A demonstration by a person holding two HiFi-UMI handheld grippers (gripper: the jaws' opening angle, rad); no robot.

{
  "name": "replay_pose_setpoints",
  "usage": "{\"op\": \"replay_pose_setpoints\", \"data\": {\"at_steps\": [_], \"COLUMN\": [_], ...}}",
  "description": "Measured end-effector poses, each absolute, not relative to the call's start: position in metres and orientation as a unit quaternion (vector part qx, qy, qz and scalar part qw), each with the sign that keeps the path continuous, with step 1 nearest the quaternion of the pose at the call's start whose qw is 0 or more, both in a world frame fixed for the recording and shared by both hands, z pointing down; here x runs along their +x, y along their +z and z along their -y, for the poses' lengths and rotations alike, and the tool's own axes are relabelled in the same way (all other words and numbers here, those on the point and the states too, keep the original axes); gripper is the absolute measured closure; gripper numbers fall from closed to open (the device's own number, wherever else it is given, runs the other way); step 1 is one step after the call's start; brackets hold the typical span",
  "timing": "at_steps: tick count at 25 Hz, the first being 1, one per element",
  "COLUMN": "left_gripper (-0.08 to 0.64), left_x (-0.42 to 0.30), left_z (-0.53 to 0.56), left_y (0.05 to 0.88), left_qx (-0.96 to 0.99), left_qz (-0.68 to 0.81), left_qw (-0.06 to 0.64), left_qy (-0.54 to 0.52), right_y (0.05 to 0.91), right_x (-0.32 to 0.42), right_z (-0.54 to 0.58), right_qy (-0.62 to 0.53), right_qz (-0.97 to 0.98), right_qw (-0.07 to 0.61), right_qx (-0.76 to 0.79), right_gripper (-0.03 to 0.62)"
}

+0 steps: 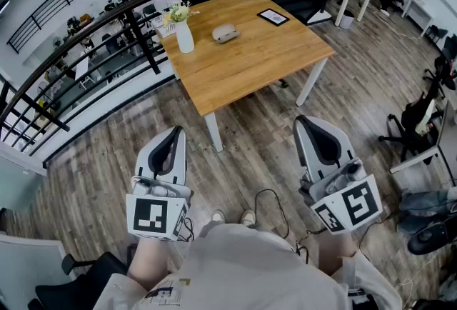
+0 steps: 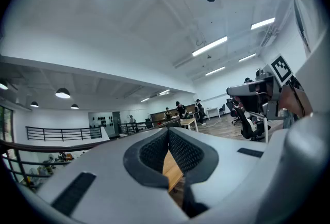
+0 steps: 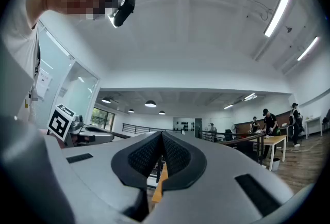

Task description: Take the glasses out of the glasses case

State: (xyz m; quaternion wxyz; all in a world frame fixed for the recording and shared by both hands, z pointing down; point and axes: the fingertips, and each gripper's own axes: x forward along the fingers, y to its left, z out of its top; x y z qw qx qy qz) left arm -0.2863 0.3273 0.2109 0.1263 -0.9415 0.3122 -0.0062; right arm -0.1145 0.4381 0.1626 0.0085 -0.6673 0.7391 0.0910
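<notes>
The glasses case point(image 1: 225, 33), a closed grey-beige oval, lies on the wooden table point(image 1: 243, 66) far ahead of me in the head view. No glasses show. Both grippers are held close to my body over the plank floor, well short of the table. My left gripper point(image 1: 173, 131) is shut with nothing between its pads; in the left gripper view point(image 2: 168, 131) its dark pads meet and a strip of table wood shows below them. My right gripper point(image 1: 303, 121) is likewise shut and empty, its pads pressed together in the right gripper view point(image 3: 162, 136).
On the table stand a white vase with flowers point(image 1: 183, 33) and a small black-framed tablet point(image 1: 273, 16). A black railing point(image 1: 107, 23) curves behind the table. Office chairs point(image 1: 421, 116) stand at the right, a cable point(image 1: 275, 205) lies by my feet, and people sit at distant desks.
</notes>
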Motion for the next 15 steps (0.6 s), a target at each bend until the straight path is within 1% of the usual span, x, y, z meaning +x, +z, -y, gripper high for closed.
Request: {"op": "replay_pose_setpoints", "data": {"at_steps": [4, 15], "left_gripper": [0.543, 0.543], "left_x": [-0.286, -0.269], "left_z": [-0.329, -0.324], "left_y": [0.212, 0.215], "left_qx": [-0.942, -0.942], "left_qz": [-0.311, -0.311], "left_qw": [0.127, 0.128], "left_qy": [-0.005, -0.011], "right_y": [0.165, 0.176], "right_x": [-0.11, -0.102], "right_z": [-0.439, -0.431], "right_qy": [0.084, 0.077], "right_qz": [-0.738, -0.749], "right_qw": [0.02, -0.002], "right_qx": [-0.669, -0.658], "right_gripper": [0.568, 0.568]}}
